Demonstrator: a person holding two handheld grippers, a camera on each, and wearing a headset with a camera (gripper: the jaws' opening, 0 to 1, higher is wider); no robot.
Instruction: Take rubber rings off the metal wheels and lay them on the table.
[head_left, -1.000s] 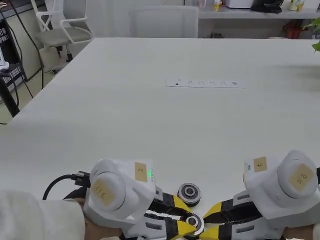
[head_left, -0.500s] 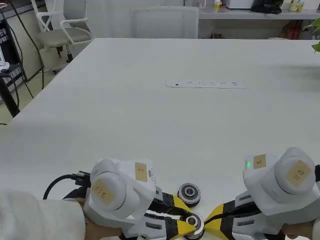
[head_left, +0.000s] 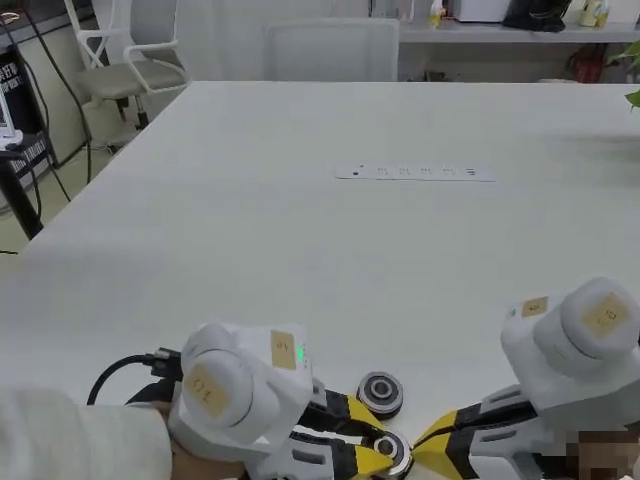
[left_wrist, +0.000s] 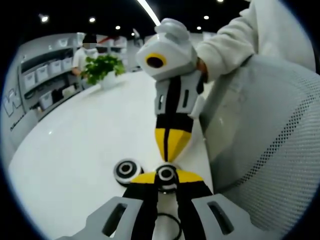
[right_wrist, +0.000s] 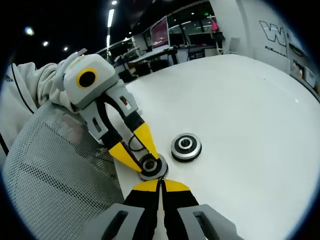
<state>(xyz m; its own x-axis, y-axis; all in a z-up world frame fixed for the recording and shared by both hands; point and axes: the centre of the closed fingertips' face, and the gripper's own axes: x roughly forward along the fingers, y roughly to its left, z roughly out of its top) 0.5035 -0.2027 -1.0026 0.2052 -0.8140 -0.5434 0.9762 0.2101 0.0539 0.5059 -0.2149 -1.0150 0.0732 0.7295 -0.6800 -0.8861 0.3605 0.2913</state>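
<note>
A: R gripper (right_wrist: 160, 186) had lifted & drawn back a touch vs. a sec ago, jaws pressed together at the wheel (right_wrist: 152, 166) rim.
B: Yep. L gripper (left_wrist: 167, 176) pinched that wheel near the table (head_left: 300, 250) edge. Ring off yet? Couldn't tell. 2nd wheel (head_left: 380, 393) lay just beside it, not yet tackled.

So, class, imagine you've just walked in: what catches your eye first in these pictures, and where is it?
Two yellow-tipped tools meet at the near edge of the table: the left tool grips a small metal wheel, and the right tool, jaws together, touches its rim. A second wheel lies flat just beyond them, and farther out a power strip sits mid-table.
</note>
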